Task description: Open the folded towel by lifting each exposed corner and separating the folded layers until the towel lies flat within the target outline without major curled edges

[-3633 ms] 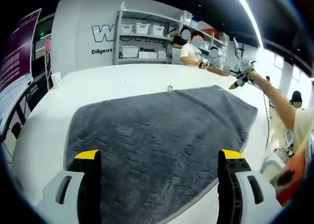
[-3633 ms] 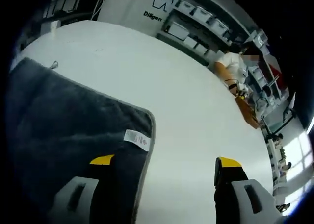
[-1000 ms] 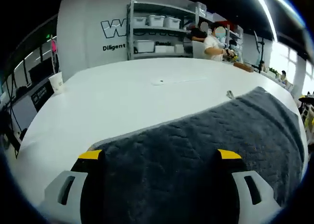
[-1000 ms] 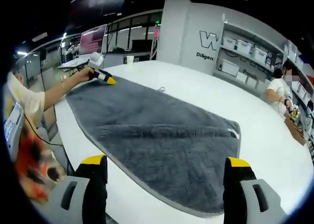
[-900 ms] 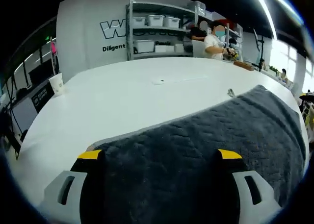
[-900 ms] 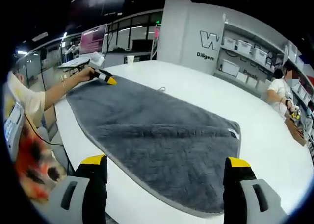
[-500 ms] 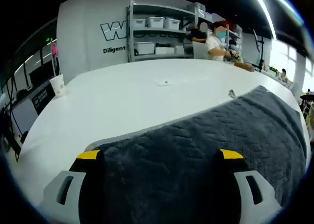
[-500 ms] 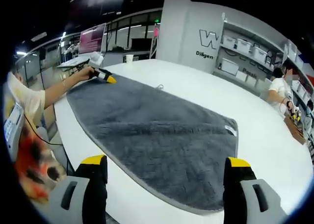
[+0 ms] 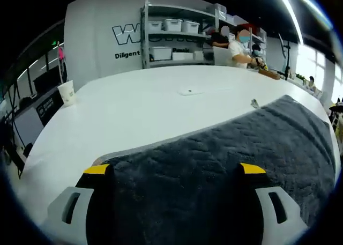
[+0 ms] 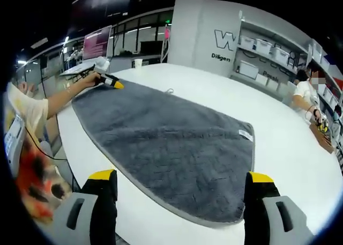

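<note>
Lying flat, grey towel (image 10: 166,143) on white table (image 9: 134,111)

- Left gripper (image 9: 174,170) rose from the frame's bottom, jaws wide apart.
- Right gripper (image 10: 181,176) did likewise, jaws spread.
- At upper left of the right gripper view, the person's arm (image 10: 59,101) reached out.

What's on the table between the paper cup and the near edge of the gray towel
Nothing. In the left gripper view, the white table is bare from the paper cup to the gray towel.
</note>
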